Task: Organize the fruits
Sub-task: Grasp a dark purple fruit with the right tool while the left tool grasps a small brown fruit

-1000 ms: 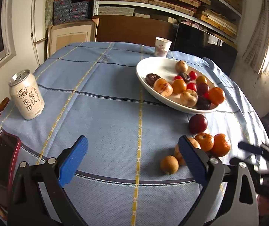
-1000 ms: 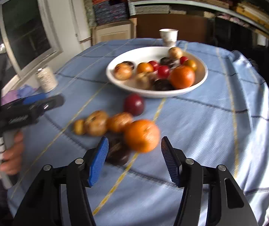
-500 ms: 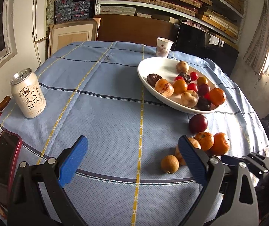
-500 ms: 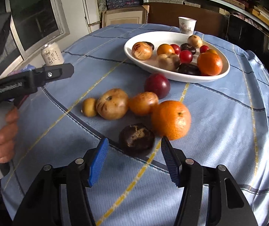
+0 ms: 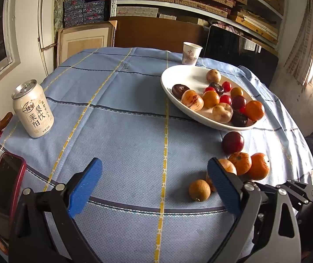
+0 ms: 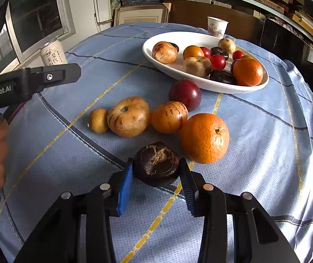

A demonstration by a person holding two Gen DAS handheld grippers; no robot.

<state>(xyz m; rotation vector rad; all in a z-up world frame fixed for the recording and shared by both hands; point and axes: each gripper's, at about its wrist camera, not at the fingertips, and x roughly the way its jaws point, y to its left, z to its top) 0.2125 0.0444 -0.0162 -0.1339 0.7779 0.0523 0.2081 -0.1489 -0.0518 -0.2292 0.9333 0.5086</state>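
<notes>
A white oval bowl holds several fruits at the far right of the table. Loose fruits lie in front of it: a dark red plum, an orange, two tan-orange fruits and a small brown fruit. My right gripper is shut on a dark brown fruit that rests on the cloth. My left gripper is open and empty above the cloth, left of the loose fruits.
A drink can stands at the table's left. A red phone lies at the near left edge. A paper cup stands behind the bowl. A blue checked cloth covers the table.
My right gripper has moved forward and down and closed its jaws on the dark brown fruit. My left gripper has hardly moved.
</notes>
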